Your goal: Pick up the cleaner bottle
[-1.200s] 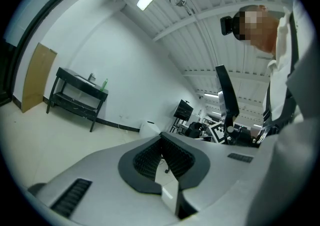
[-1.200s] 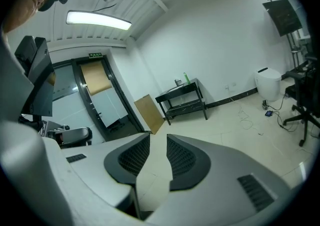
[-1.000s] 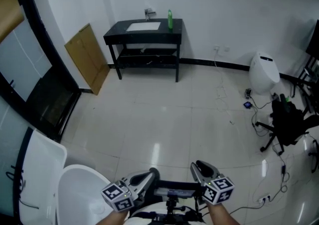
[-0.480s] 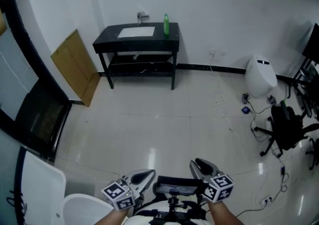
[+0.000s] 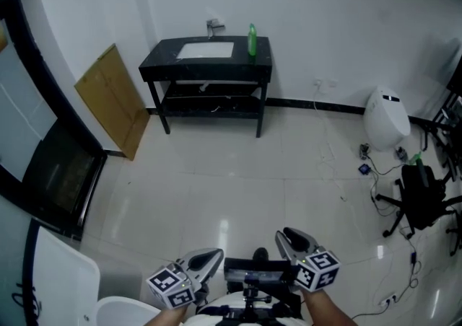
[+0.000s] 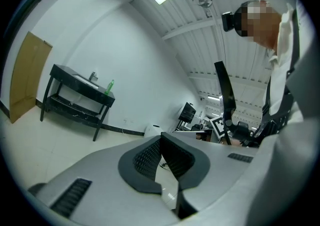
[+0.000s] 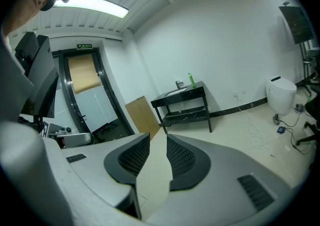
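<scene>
Far left, against wall: brown board (image 5: 112, 97), leaning. Right of that: black worktop (image 5: 162, 65), white sink (image 5: 206, 50) inset, tap (image 5: 214, 27) behind. At worktop's right rear, upright, just right of sink: green cleaner bottle (image 5: 252, 40), well apart from both grippers. Further right, on floor: white rounded unit (image 5: 387, 117), cables (image 5: 375, 173), black chair (image 5: 426, 195). Bottom edge, near: left gripper (image 5: 218, 252), closed tip to tip, nothing held. Beside it: right gripper (image 5: 284, 235), closed to narrow slit, empty, only floor visible through.
</scene>
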The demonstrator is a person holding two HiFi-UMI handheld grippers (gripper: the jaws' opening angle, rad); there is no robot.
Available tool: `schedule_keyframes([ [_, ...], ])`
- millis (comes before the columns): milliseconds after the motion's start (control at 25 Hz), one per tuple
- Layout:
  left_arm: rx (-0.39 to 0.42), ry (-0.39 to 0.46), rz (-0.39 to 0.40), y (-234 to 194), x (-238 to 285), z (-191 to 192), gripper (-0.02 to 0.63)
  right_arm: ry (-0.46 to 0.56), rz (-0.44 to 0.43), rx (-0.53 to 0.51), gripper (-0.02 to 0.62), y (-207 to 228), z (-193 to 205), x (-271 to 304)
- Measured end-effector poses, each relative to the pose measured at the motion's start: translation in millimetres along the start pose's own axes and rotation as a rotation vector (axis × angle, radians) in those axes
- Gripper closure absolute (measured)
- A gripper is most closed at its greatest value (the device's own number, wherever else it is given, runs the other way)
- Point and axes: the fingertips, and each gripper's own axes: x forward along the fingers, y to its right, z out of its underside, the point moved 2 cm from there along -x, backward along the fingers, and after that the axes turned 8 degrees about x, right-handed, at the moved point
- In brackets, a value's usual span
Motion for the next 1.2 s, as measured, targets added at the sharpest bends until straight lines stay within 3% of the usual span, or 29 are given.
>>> schedule_keyframes([
  [280,0.001,0.037,-0.068,-52,35,-23,0.606,-0.009,-0.062,0.004,0.497,33,-32,67],
  [600,0.004,0.073,-0.119,-118,112,-74,0.606,0.000,-0.120,-0.027,0.497,80,-115,139],
  [880,-0.015,0.071,-0.148,-149,168,-87,0.606,-0.015,-0.112,-0.034,0.497,118,-158,169],
  [1200,-0.035,0.024,-0.186,-186,195,-98,0.606,-0.026,-0.099,-0.001,0.497,148,-178,203],
])
